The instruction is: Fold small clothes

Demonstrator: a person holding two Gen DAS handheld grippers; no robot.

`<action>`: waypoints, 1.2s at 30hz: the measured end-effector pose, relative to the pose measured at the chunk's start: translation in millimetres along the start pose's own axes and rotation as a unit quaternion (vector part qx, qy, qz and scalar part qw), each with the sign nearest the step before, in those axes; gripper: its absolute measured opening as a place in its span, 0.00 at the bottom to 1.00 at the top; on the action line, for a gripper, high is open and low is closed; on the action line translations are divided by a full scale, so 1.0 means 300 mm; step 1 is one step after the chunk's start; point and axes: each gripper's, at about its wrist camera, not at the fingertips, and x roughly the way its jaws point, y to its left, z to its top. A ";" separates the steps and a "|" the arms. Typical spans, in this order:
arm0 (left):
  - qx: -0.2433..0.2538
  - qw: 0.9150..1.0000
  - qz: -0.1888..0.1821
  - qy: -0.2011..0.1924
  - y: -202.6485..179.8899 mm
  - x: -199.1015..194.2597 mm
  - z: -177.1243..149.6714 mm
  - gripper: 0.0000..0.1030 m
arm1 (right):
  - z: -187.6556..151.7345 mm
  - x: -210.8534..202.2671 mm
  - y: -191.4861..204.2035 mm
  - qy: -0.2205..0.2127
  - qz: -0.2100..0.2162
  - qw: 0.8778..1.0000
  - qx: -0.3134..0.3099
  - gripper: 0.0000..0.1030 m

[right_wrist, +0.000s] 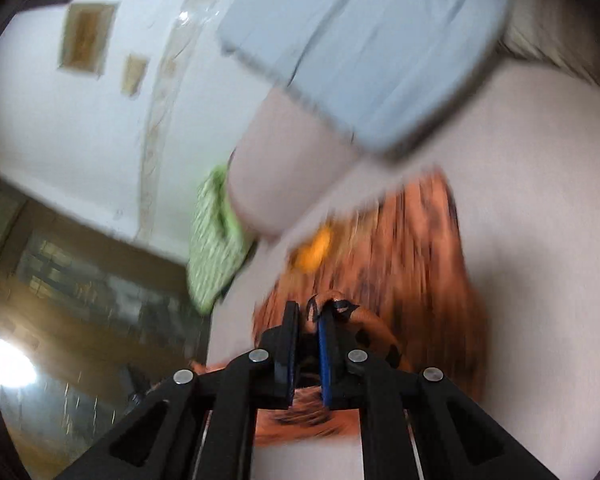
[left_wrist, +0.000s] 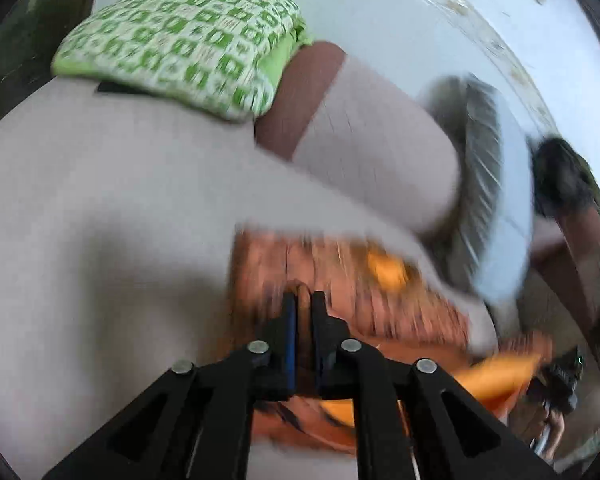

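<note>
A small orange garment with dark stripes (left_wrist: 340, 280) lies blurred on a pale bed sheet (left_wrist: 100, 220). My left gripper (left_wrist: 304, 300) is shut on a fold of its edge, the cloth pinched between the pads. In the right wrist view the same orange garment (right_wrist: 412, 256) spreads ahead, and my right gripper (right_wrist: 312, 312) is shut on another bunched edge of it. A yellow-orange patch (right_wrist: 314, 250) shows on the cloth. Both views are smeared by motion.
A green-and-white patterned pillow (left_wrist: 180, 44) rests at the far left of the bed, beside a brown and pale bolster (left_wrist: 340, 112). A light blue pillow (right_wrist: 372, 48) lies further along. A white wall (right_wrist: 60, 128) and a dark wooden cabinet (right_wrist: 80, 280) stand beyond.
</note>
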 end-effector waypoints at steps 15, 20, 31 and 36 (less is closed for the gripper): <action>0.003 0.992 0.032 0.122 0.153 0.263 -0.245 0.77 | -0.162 0.135 -0.191 0.069 -0.126 0.988 -0.048 0.89; 0.125 0.983 0.100 0.095 0.009 0.345 -0.325 0.65 | -0.200 0.301 -0.125 0.121 -0.166 0.972 -0.114 0.74; 0.115 0.991 0.065 0.036 -0.188 -0.113 -0.322 0.14 | -0.268 0.040 0.195 0.107 -0.162 0.969 -0.150 0.15; 0.092 0.990 0.070 0.083 -0.040 -0.199 -0.607 0.24 | -0.476 -0.125 0.059 0.127 -0.167 0.970 -0.120 0.20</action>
